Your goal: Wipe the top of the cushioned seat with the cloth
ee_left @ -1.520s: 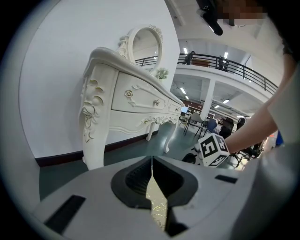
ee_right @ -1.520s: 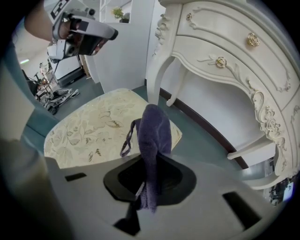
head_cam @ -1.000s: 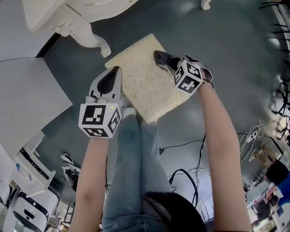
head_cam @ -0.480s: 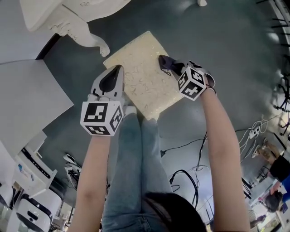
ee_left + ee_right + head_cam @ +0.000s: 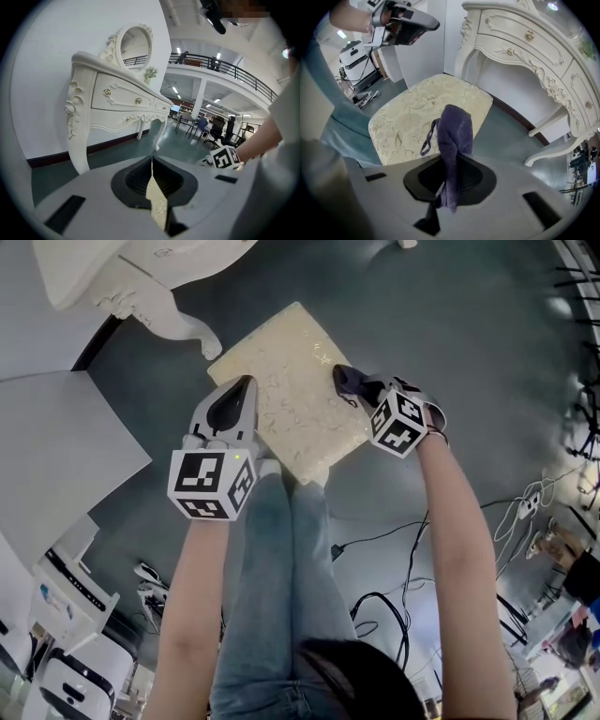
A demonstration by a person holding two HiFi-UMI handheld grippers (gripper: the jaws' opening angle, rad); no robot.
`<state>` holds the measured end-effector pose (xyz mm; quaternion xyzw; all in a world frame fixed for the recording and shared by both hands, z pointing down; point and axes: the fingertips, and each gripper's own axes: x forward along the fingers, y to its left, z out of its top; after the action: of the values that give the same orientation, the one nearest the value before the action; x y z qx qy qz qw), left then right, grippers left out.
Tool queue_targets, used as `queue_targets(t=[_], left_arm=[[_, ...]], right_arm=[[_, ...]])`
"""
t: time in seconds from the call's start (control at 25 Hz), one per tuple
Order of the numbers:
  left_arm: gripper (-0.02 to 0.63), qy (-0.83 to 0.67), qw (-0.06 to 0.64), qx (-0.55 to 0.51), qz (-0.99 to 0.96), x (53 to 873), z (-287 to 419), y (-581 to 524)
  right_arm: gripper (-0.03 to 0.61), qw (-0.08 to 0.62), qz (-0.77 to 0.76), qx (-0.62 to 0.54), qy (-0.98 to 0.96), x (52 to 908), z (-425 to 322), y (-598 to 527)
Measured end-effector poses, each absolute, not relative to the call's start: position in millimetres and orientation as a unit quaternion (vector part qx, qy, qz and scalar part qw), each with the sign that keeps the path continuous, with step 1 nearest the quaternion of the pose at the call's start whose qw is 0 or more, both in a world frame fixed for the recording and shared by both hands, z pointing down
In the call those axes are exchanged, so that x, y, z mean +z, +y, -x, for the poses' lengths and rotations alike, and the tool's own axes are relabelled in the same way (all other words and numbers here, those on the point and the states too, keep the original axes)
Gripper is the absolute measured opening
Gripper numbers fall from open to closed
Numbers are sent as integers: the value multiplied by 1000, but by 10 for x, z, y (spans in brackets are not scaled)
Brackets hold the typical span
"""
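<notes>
The cream patterned cushioned seat [image 5: 281, 390] stands on the dark floor in front of my knees. At its left edge, my left gripper [image 5: 240, 382] is shut, and in the left gripper view a thin sliver of the seat's cream fabric [image 5: 157, 206] sits pinched between its jaws. My right gripper [image 5: 343, 381] is shut on a purple cloth [image 5: 349, 383] over the seat's right edge. The right gripper view shows the cloth [image 5: 453, 131] standing up out of the jaws, with the seat [image 5: 412, 117] just beyond and below it.
A white ornate dressing table [image 5: 141, 277] stands past the seat's far left corner, its curved leg [image 5: 192, 329] close to the seat. A white panel [image 5: 56, 456] lies to the left. Cables [image 5: 375, 601] trail on the floor at the lower right. My jeans-clad legs [image 5: 272, 568] meet the seat's near corner.
My right gripper with the purple cloth has slid along the seat's right side toward the near corner. The left gripper has stayed at the left edge.
</notes>
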<state>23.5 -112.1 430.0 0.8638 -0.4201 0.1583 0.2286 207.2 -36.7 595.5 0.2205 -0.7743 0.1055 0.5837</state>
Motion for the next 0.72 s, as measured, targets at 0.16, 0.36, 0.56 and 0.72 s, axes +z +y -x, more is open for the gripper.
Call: queue_targets(t=[0.16,0.36,0.56,0.72], left_arm=[[9,-417,228,159,-865,4304,-257,-1089],[8,-412,231,157,-867,4311,-284,-1035],[8,-409,231,158,-869,4314,-317,-979],[8,-408,231,159,-869,4333,-323,-963]], right_arm=[[38,584,-223,111,-772,5963,-2146,-197],[38,585,-227,127,-768,5977,-2252,-3],[38,587,-230,147,-762,6005,-2376,205],[38,604,-224,159,-748,6072,-2522,406]])
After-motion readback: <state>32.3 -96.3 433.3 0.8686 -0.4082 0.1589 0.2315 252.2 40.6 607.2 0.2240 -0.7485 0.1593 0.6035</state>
